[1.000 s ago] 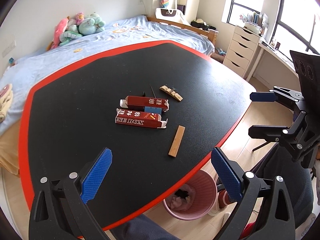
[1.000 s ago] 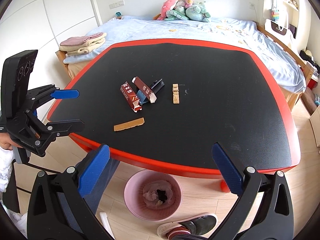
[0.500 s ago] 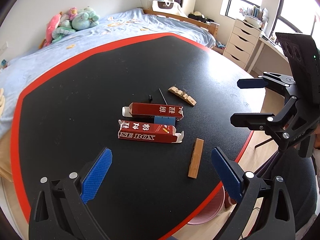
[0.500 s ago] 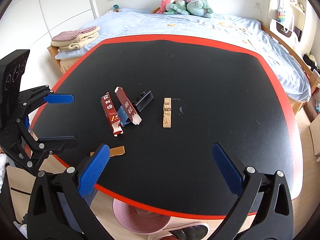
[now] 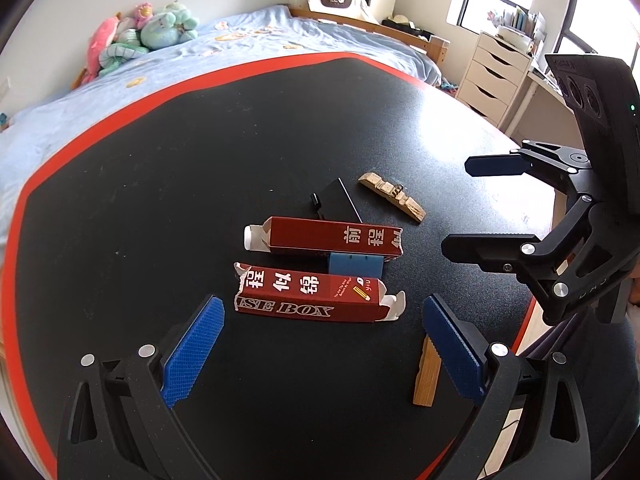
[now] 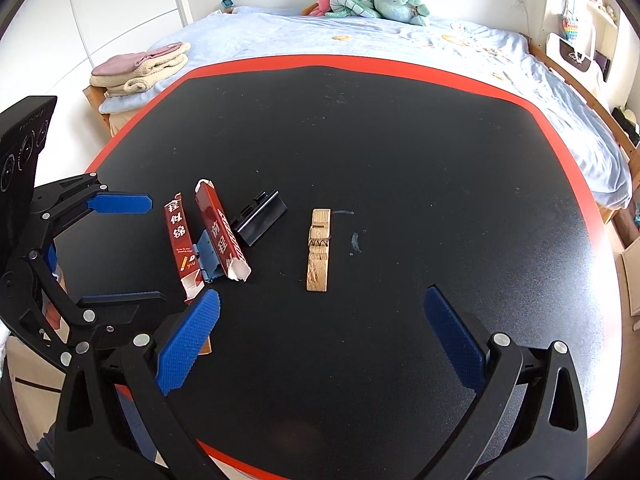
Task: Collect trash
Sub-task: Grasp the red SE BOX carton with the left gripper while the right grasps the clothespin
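Two torn red cartons lie on the black table: the near one (image 5: 312, 298) (image 6: 180, 240) and the far one (image 5: 332, 237) (image 6: 220, 232), with a blue piece (image 5: 355, 265) (image 6: 206, 256) between them. A black clip (image 5: 334, 200) (image 6: 262, 218) and a wooden clothespin (image 5: 392, 196) (image 6: 319, 250) lie beyond. A wooden stick (image 5: 427, 374) lies by my left gripper's right finger. My left gripper (image 5: 320, 348) is open just short of the near carton. My right gripper (image 6: 320, 344) is open, short of the clothespin; it also shows in the left wrist view (image 5: 476, 204).
The table (image 6: 400, 128) has a red rim. A bed with blue sheets (image 6: 400, 40) and plush toys (image 6: 372, 0) stands behind it. Folded towels (image 6: 138, 66) lie at the left. White drawers (image 5: 496, 72) stand by the window.
Both grippers have moved forward over the table toward the trash. The pink bin under the table edge has dropped out of view. Both grippers stay open.
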Demonstrator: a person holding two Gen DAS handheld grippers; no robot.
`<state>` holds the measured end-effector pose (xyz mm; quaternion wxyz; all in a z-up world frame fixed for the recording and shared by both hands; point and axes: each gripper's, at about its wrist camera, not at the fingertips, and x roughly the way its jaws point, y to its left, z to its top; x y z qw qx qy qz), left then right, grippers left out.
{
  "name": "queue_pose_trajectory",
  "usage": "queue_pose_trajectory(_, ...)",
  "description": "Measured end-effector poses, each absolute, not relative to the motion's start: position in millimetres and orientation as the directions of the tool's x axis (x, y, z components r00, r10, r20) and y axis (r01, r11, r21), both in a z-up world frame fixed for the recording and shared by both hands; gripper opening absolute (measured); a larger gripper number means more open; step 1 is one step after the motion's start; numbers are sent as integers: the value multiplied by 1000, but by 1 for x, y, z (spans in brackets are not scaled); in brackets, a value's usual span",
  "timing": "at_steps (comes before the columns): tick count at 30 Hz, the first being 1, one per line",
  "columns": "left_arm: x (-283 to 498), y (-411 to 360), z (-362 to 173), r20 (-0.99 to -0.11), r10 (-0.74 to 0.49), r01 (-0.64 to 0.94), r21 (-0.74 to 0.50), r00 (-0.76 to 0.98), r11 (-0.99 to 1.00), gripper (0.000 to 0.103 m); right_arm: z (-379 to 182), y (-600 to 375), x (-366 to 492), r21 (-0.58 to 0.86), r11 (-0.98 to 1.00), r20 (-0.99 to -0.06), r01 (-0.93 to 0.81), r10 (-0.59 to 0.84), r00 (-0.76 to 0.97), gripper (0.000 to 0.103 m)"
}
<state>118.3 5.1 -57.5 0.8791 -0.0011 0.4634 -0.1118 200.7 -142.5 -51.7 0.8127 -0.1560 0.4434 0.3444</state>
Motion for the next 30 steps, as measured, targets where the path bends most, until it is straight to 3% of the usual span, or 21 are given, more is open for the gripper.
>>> queue_pose_trajectory(8,126,10,-63,-813,-200,194,-109,547,975,95,-61,-138,209,56,707,-824,-705,432,367,99)
queue_pose_trajectory(11,127,10,-64,-810,-200,195,-107,552,975,95,-65,-135,212,48,707,-830,-706,421,366,82)
queue_pose_trajectory(17,128,10,-67,-808,-205,204,-108,552,973,94,-69,-126,214,30,695,-828,-719,420,372,69)
queue_pose_trajectory(21,126,9,-66,-807,-195,205,-94,557,974,81,-68,-123,214,10,693,-824,-721,414,387,53)
queue_pose_trajectory(30,122,12,-66,-803,-206,205,-107,559,973,77,-67,-117,209,-4,666,-822,-746,423,382,15)
